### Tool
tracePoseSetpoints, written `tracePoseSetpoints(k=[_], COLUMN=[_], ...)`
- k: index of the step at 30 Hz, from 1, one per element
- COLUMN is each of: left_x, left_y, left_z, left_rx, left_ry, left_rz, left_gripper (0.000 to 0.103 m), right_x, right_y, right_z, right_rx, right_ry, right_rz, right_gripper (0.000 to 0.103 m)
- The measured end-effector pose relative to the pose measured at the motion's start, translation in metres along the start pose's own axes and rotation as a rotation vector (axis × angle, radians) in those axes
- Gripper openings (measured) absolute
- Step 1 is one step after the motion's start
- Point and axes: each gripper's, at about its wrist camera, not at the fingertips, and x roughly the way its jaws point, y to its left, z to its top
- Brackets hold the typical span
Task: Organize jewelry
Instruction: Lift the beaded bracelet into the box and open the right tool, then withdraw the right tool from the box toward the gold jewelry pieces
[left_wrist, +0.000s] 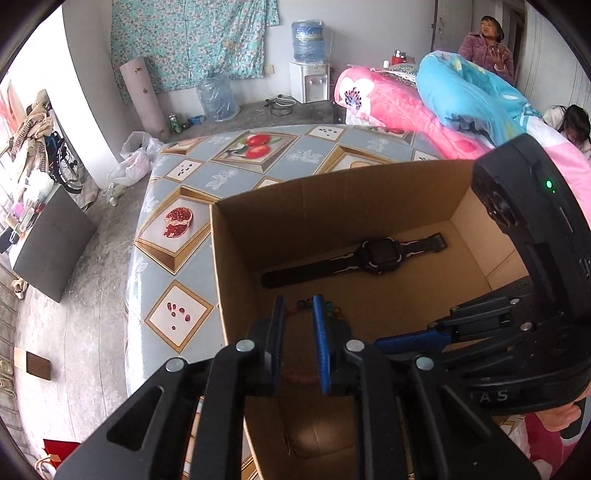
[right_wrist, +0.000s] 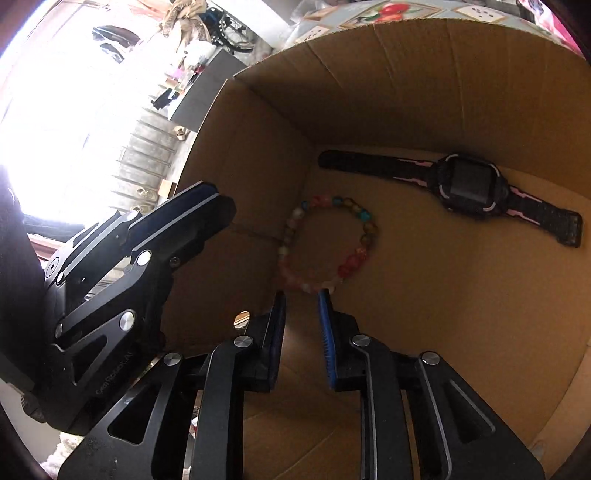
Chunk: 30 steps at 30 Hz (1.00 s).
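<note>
Right wrist view: right gripper (right_wrist: 302, 295) with jaws slightly parted, nothing between the pads, tips just above the bead bracelet (right_wrist: 328, 243) lying on the cardboard box (right_wrist: 461, 92) floor. Left gripper (left_wrist: 298, 301) likewise parted and empty over the bracelet. Beyond, watch (right_wrist: 465, 188) lies flat near the far wall.

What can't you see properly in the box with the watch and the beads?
- Bead bracelet: in the left wrist view, the left gripper hides most of it.
- Cardboard box: both views cut off its near end, behind the grippers.
- Watch: screen is dark, so no time shows.
- Right gripper: whether its tips touch the beads is unclear.
</note>
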Motion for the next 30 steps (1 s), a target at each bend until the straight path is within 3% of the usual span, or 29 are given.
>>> tracePoseSetpoints(k=[5, 10, 13, 18, 24, 28, 30], left_x=[-0.02, -0.058, -0.086, -0.119, -0.115, -0.085, -0.07], left_y=[0.009, 0.014, 0.02, 0.019, -0.003, -0.023, -0.032], left_z=[0.0, -0.017, -0.041, -0.099, -0.156, -0.177, -0.182], left_rx=[-0.053, -0.089, -0.134, -0.168, -0.174, -0.182, -0.173], left_ry=[-0.073, -0.161, -0.231, -0.308, -0.271, -0.185, -0.16], left_rz=[0.002, -0.007, -0.047, -0.105, -0.144, -0.154, -0.147], left_gripper=[0.015, 0.015, 0.015, 0.015, 0.015, 0.015, 0.015], right_x=[-0.023, -0.066, -0.094, -0.12, -0.111, -0.085, -0.075], right_y=[-0.008, 0.003, 0.015, 0.025, 0.006, -0.015, -0.024], right_z=[-0.006, -0.029, -0.061, -0.133, -0.194, -0.207, -0.209], right_rx=[0.0, -0.078, -0.175, -0.303, -0.246, -0.142, -0.094], right_ry=[-0.067, -0.211, -0.326, -0.477, -0.491, -0.469, -0.464], right_rz=[-0.014, -0.006, -0.006, -0.008, -0.058, -0.235, -0.338], right_gripper=[0.022, 0.027, 0.033, 0.034, 0.034, 0.036, 0.047])
